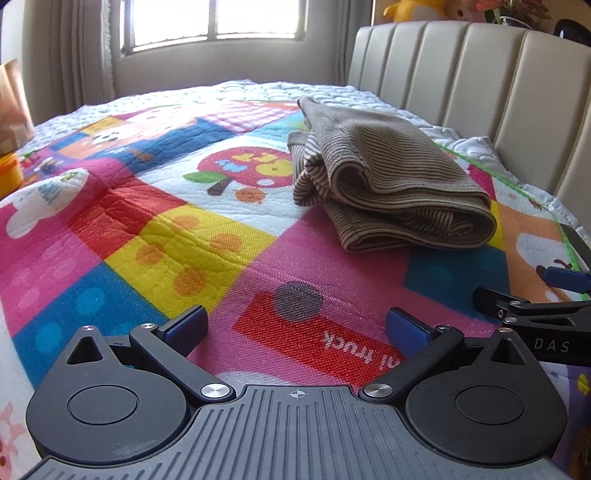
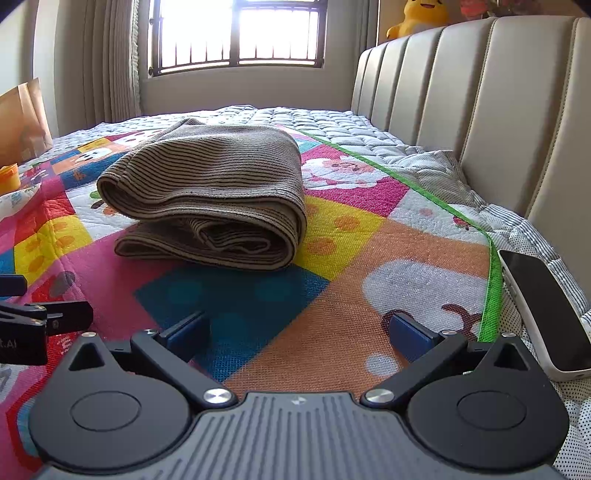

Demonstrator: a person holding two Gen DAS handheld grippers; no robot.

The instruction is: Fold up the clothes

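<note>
A brown striped garment (image 1: 388,177) lies folded in a thick bundle on the colourful quilted mat (image 1: 147,229), up and to the right of my left gripper (image 1: 297,328). The left gripper is open and empty, low over the mat. In the right wrist view the same folded garment (image 2: 210,199) lies ahead and to the left of my right gripper (image 2: 299,330), which is open and empty. Each gripper shows at the edge of the other's view: the right one (image 1: 532,295) and the left one (image 2: 40,306).
A padded beige headboard (image 2: 480,110) runs along the right. A phone (image 2: 546,314) lies at the mat's right edge. A yellow tub (image 1: 9,170) and a paper bag (image 2: 22,122) sit at far left. A window (image 2: 240,33) is behind the bed.
</note>
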